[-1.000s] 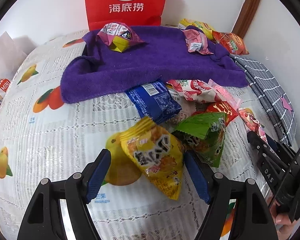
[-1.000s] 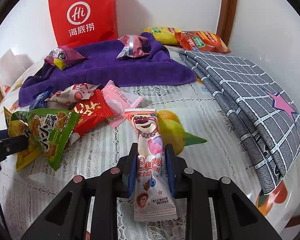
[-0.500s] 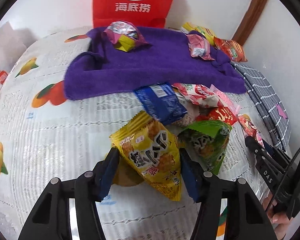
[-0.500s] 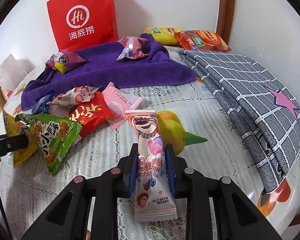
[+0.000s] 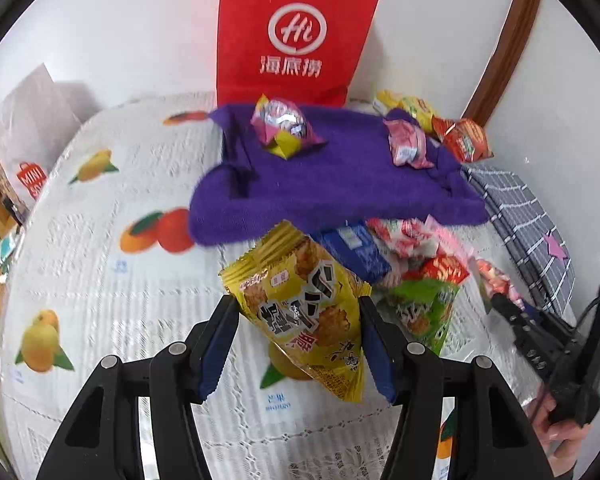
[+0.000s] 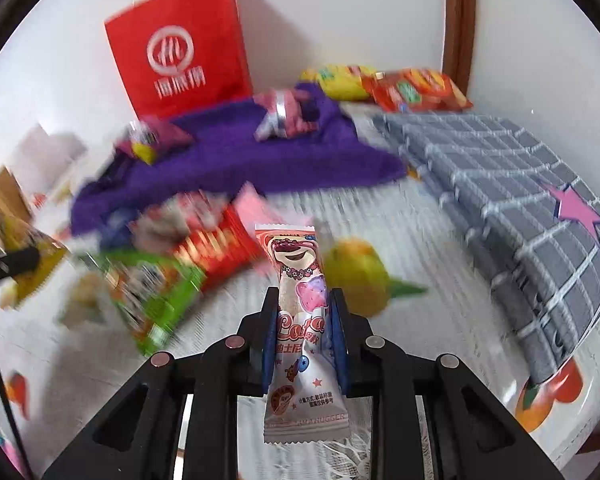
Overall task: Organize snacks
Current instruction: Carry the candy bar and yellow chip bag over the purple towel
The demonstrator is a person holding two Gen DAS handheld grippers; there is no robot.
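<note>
My left gripper is shut on a yellow snack bag and holds it lifted above the tablecloth. My right gripper is shut on a long pink Lotso bear packet, also lifted. A purple towel lies at the back with a purple-yellow snack and a pink snack on it. A pile of loose snacks sits in front of the towel: a green bag, a red bag and a blue packet. The right gripper also shows in the left wrist view.
A red paper bag stands against the wall behind the towel. Yellow and orange chip bags lie in the back corner. A folded grey checked cloth covers the right side. A white paper bag stands at far left.
My left gripper closed on the yellow bag and lifted it off the table. My right gripper rose with the pink packet; the view tilted up and blurred.
</note>
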